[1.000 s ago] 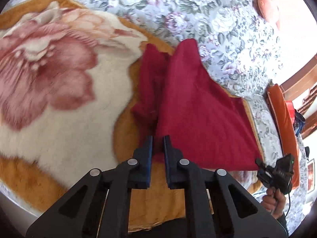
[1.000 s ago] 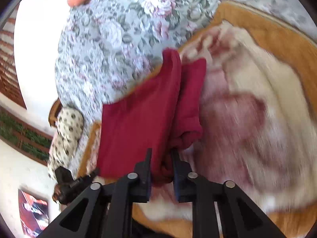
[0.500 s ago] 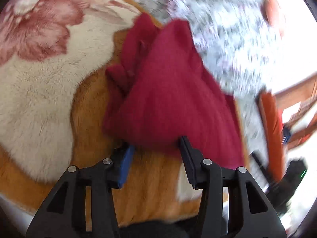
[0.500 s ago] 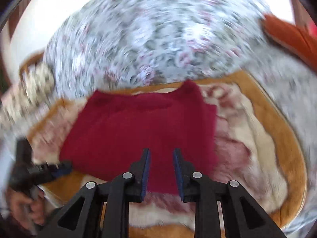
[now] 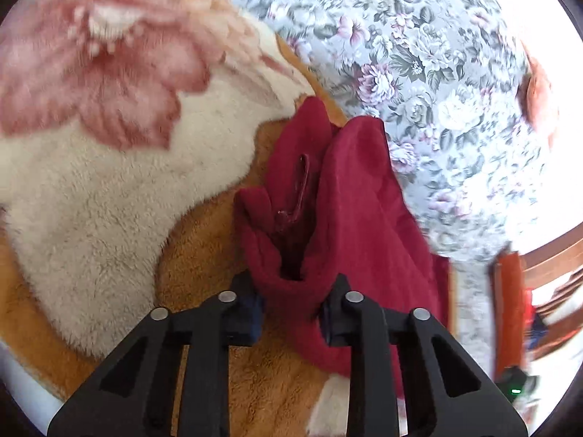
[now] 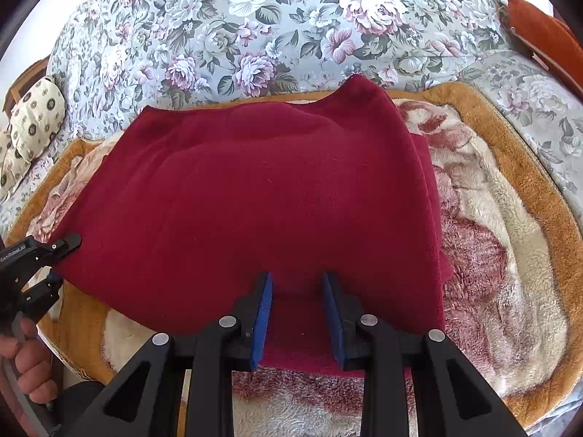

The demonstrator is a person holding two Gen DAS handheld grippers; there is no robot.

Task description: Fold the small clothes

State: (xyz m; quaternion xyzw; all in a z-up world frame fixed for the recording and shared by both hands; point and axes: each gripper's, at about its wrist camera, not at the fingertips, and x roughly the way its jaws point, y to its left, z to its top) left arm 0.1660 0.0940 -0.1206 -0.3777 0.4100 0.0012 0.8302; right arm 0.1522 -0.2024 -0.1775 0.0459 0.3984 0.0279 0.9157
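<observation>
On the plush blanket [image 6: 510,218], the red garment [image 6: 255,189] is released by both parted grippers, left [image 5: 293,313] and right [image 6: 297,313]; bunched near-left folds could be dragged askew.

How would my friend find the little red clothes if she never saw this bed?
Find the fluffy blanket with the orange border and big pink flowers. The red garment lies on it. It is the only plain dark red thing, with no pattern.
</observation>
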